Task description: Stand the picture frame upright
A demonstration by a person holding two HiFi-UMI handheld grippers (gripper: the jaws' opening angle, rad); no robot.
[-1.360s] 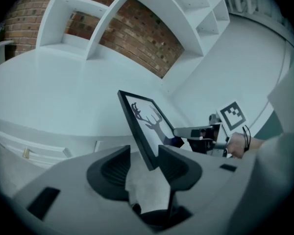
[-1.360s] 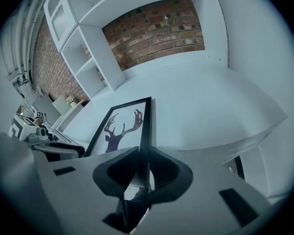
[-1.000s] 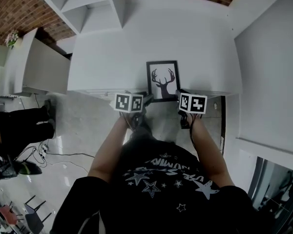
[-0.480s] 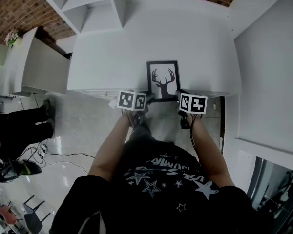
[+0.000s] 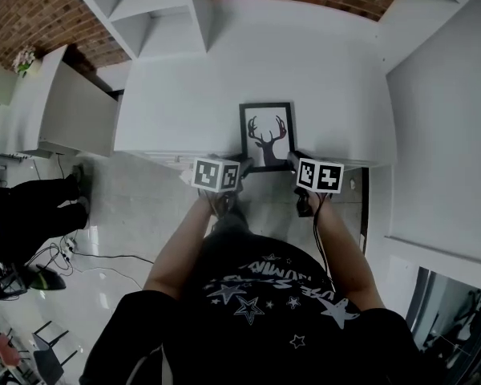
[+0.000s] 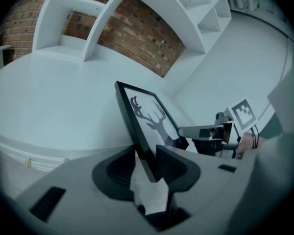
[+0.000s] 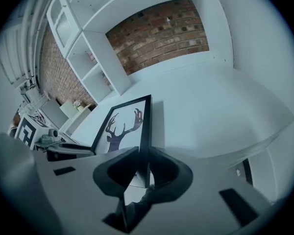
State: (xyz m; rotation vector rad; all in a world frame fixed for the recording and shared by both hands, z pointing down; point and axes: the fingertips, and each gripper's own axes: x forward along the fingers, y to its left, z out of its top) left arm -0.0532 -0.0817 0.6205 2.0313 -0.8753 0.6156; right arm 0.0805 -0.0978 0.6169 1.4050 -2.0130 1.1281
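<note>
So we've got the picture frame (image 5: 267, 133) sitting near the front edge of the white surface (image 5: 184, 95), deer print facing up at us, with one tool on each of its near corners. The right tool (image 7: 143, 153) is pinching the frame's right edge, which gives us an anchor on that side. The left tool (image 6: 146, 151) has just been closing, with the frame's left edge between its jaws, but it doesn't look clamped yet, more like loosely spread around it. Gripping both sides low makes sense: the frame shouldn't twist when we tip it up. It's not upright yet, as far as we can tell.
</note>
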